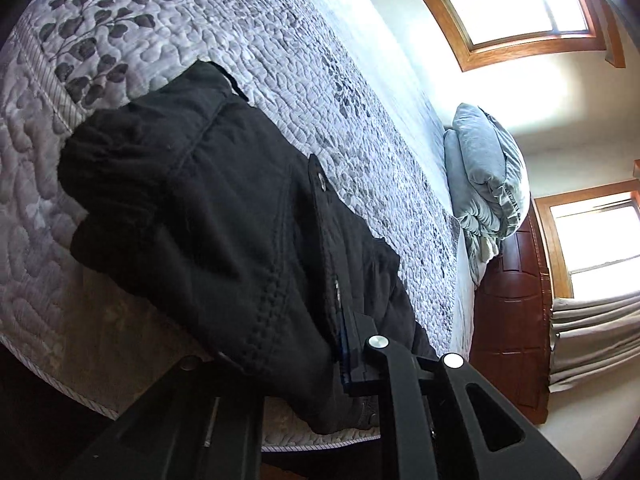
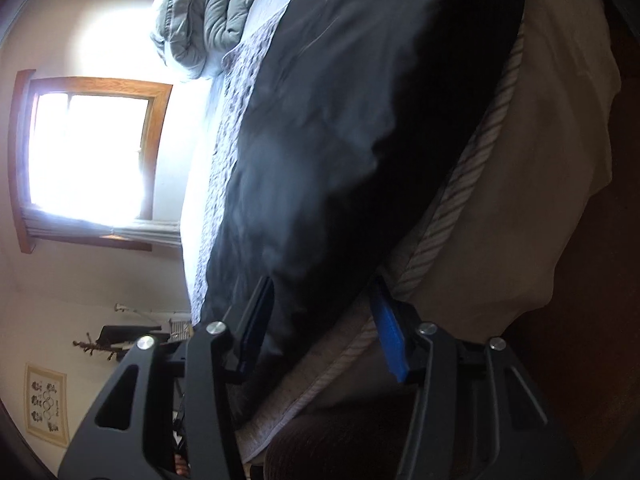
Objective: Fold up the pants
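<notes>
Black pants (image 1: 224, 208) lie bunched on the quilted bed (image 1: 280, 52), draped toward its edge. My left gripper (image 1: 340, 340) is shut on the pants' fabric near the waistband; the cloth hides most of the left finger. In the right wrist view the black pants (image 2: 340, 120) spread along the bed's edge (image 2: 460, 208). My right gripper (image 2: 320, 320) is open, its blue-padded fingers (image 2: 390, 340) standing on either side of the pants' near end, with cloth between them.
A folded grey blanket (image 1: 484, 176) sits at the bed's far end by a dark wooden headboard (image 1: 512, 312). Bright windows (image 2: 88, 156) light the room. A framed picture (image 2: 46, 404) hangs on the wall.
</notes>
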The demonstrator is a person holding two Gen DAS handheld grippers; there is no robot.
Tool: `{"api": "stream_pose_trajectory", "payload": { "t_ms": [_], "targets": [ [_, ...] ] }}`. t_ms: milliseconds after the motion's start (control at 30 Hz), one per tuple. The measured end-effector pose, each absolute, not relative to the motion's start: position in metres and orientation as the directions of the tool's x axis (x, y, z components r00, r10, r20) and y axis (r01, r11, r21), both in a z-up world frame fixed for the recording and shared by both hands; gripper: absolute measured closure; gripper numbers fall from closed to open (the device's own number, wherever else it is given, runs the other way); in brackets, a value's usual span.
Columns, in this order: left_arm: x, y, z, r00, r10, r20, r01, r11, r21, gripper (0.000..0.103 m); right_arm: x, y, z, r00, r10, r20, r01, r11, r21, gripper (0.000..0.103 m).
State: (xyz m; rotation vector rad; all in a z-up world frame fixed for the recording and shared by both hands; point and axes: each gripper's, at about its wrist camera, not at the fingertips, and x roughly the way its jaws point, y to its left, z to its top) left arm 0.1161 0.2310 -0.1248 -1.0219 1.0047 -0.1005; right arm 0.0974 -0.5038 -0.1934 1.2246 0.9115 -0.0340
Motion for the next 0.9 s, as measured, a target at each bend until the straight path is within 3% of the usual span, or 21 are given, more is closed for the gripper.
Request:
{"api": "stream_pose_trajectory", "payload": {
  "t_ms": [67, 167, 267, 367, 767, 833, 867, 900],
  "targets": [
    [0.11, 0.242, -0.128, 0.561, -0.49, -0.667, -0.38, 0.563, -0.734, 0.088, 0.101, -0.509, -0.195, 0.67, 0.412, -0.618, 0.499, 0.367, 0.785, 0.073],
    [0.108, 0.241, -0.138, 0.542, -0.476, -0.693, -0.406, 0.574, -0.711, 0.084, 0.111, -0.51, -0.188, 0.665, 0.384, -0.64, 0.488, 0.425, 0.762, 0.088],
    [0.107, 0.243, -0.156, 0.513, -0.461, -0.724, -0.448, 0.576, -0.684, 0.082, 0.122, -0.5, -0.172, 0.648, 0.33, -0.686, 0.468, 0.538, 0.701, 0.094],
    [0.109, 0.257, -0.172, 0.536, -0.478, -0.696, -0.472, 0.514, -0.716, 0.086, 0.136, -0.487, -0.161, 0.638, 0.328, -0.696, 0.438, 0.589, 0.679, 0.095],
    [0.092, 0.366, -0.154, 0.612, -0.259, -0.747, -0.57, 0.51, -0.644, 0.086, 0.22, -0.379, -0.18, 0.493, 0.559, -0.667, 0.284, 0.621, 0.73, 0.092],
    [0.085, 0.377, -0.159, 0.605, -0.255, -0.754, -0.584, 0.503, -0.638, 0.083, 0.222, -0.37, -0.188, 0.462, 0.56, -0.687, 0.289, 0.638, 0.714, 0.079],
    [0.084, 0.378, -0.161, 0.602, -0.258, -0.755, -0.583, 0.505, -0.637, 0.079, 0.22, -0.367, -0.19, 0.456, 0.551, -0.699, 0.292, 0.65, 0.702, 0.066],
    [0.085, 0.374, -0.16, 0.596, -0.254, -0.761, -0.583, 0.515, -0.629, 0.077, 0.217, -0.366, -0.189, 0.458, 0.536, -0.709, 0.292, 0.663, 0.689, 0.06]
  ]
}}
